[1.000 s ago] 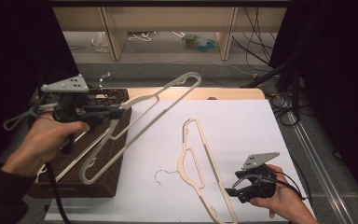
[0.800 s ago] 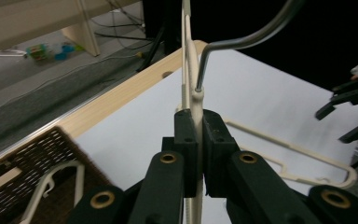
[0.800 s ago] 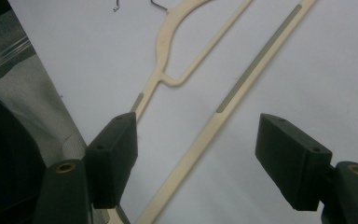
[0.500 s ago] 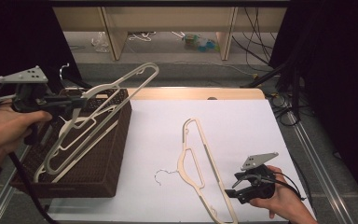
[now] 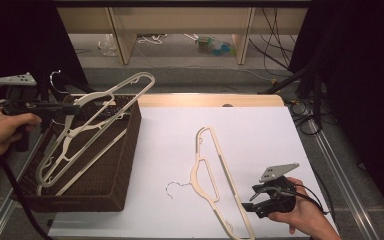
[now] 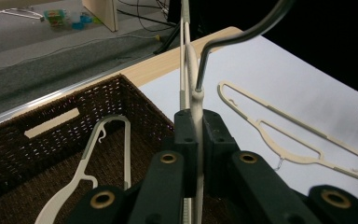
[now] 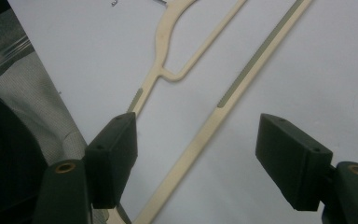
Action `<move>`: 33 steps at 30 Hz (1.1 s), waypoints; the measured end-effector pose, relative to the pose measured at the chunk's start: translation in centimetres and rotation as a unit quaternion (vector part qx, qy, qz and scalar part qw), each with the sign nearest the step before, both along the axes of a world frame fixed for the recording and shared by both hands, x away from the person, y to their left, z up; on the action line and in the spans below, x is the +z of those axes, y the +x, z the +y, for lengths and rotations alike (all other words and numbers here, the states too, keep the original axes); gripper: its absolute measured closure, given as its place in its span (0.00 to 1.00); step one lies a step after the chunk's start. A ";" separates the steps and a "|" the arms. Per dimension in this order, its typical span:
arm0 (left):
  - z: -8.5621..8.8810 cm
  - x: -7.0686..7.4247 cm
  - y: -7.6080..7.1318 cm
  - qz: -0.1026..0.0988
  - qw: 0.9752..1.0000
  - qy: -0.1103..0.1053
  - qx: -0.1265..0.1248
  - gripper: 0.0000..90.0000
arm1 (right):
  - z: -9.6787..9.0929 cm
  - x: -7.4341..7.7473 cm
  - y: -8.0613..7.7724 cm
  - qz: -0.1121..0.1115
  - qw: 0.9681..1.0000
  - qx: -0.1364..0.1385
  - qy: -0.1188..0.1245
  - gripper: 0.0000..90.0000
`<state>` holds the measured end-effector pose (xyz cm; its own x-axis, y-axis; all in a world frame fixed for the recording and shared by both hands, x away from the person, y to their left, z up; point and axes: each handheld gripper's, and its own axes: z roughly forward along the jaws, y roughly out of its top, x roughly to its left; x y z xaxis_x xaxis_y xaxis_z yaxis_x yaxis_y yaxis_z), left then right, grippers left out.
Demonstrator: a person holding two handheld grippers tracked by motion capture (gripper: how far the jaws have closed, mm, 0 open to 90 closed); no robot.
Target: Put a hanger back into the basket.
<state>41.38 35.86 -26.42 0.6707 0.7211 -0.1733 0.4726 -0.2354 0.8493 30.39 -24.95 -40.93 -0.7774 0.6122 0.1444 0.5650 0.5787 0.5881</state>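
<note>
The left gripper (image 5: 72, 108) is clamped on the neck of a cream hanger (image 5: 100, 117), just below its metal hook, and holds it tilted above the wicker basket (image 5: 125, 165) at the tabletop's left edge. Another hanger (image 6: 105, 154) lies inside the basket. The right gripper (image 5: 252, 200) sits near the front right corner, jaws wide apart, nothing between its pads; a third hanger (image 5: 215, 170) lies flat on the white sheet (image 5: 260, 130), its end just beside that gripper.
</note>
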 end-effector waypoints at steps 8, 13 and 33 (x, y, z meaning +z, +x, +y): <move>2.5 -2.0 0.8 0.025 1.000 -0.004 0.016 0.95 | 0.0 0.0 0.0 -0.002 1.000 0.000 0.000 0.34; 4.0 -3.1 1.0 0.029 0.999 -0.009 0.017 0.95 | 0.0 0.0 0.0 -0.001 1.000 0.000 0.000 0.34; 7.0 -8.7 2.0 0.076 0.997 -0.012 0.028 0.95 | 0.1 -0.2 0.0 -0.001 1.000 0.003 0.001 0.34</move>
